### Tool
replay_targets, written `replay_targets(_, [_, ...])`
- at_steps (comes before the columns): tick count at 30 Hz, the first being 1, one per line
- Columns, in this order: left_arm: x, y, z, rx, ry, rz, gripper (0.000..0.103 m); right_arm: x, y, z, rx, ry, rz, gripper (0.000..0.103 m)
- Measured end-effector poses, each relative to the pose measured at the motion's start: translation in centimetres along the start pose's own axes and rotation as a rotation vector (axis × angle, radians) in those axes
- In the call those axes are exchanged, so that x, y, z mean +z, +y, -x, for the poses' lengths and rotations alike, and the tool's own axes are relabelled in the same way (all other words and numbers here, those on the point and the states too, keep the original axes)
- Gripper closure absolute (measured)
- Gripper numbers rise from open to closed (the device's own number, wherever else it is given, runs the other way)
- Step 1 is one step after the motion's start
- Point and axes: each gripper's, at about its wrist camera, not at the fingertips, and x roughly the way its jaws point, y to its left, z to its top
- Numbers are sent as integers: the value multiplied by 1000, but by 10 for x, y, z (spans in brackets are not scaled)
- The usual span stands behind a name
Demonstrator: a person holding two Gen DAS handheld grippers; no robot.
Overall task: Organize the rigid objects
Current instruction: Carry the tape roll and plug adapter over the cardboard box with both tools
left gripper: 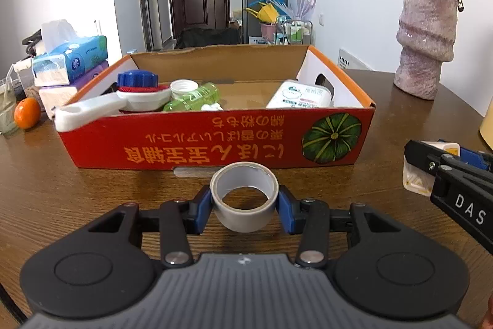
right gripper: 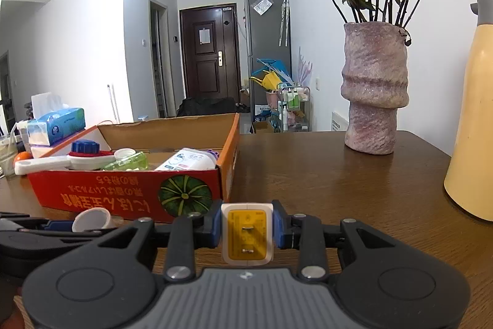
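Left wrist view: left tongs clamped on the tape roll, on the surface before the cardboard box, which already holds bottles. Right wrist view alone shows the plug adapter face, clamped in the right tongs. Both items remain unboxed.

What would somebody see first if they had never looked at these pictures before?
Probably the big red cardboard box with a green pumpkin picture, sitting mid-table and already holding bottles. Right in front of it, the left gripper has its jaws shut on a grey roll of tape, and the right gripper clamps a white and yellow plug. A pink vase of dried roses stands to the right.
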Motion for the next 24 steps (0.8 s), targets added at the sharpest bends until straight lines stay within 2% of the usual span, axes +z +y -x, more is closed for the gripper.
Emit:
replay_targets(13, [6, 30, 20, 0, -44, 39, 58, 2, 25, 13, 0, -39, -7, 72])
replay_targets(24, [13, 61, 42, 8, -101, 75, 58, 3, 64, 23, 34, -66, -12, 72])
